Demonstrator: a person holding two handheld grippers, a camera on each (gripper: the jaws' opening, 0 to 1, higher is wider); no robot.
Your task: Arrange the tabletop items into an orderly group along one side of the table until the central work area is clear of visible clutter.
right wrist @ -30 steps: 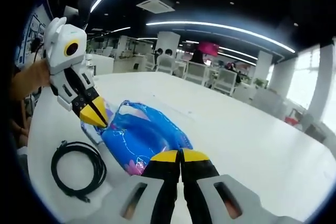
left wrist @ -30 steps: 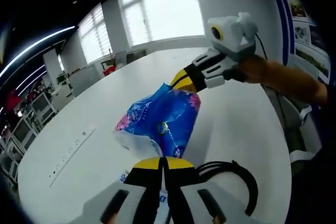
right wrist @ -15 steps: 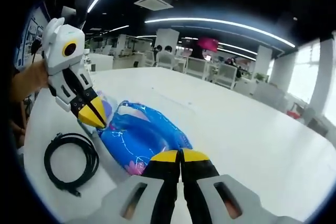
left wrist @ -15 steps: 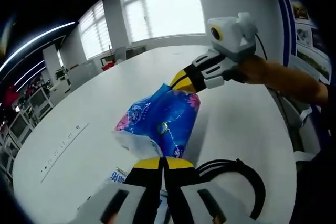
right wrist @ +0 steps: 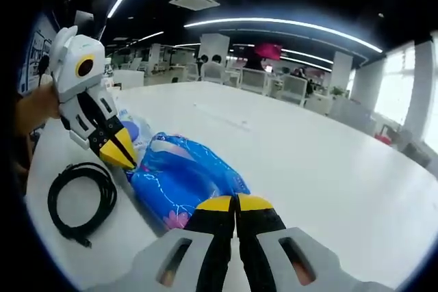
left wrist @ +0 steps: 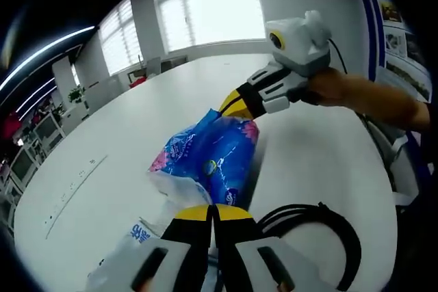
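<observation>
Bright windows [left wrist: 205,5], office chairs [right wrist: 287,90], and ceiling light strips [right wrist: 274,25] lie beyond.

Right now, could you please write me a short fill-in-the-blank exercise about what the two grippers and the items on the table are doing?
1. The left gripper and the right gripper each pinch an end of the ____ plastic package.
2. Beside the package lies a coiled ____ cable.
3. Both things rest on a ____ table.

Missing words: blue; black; white
</observation>
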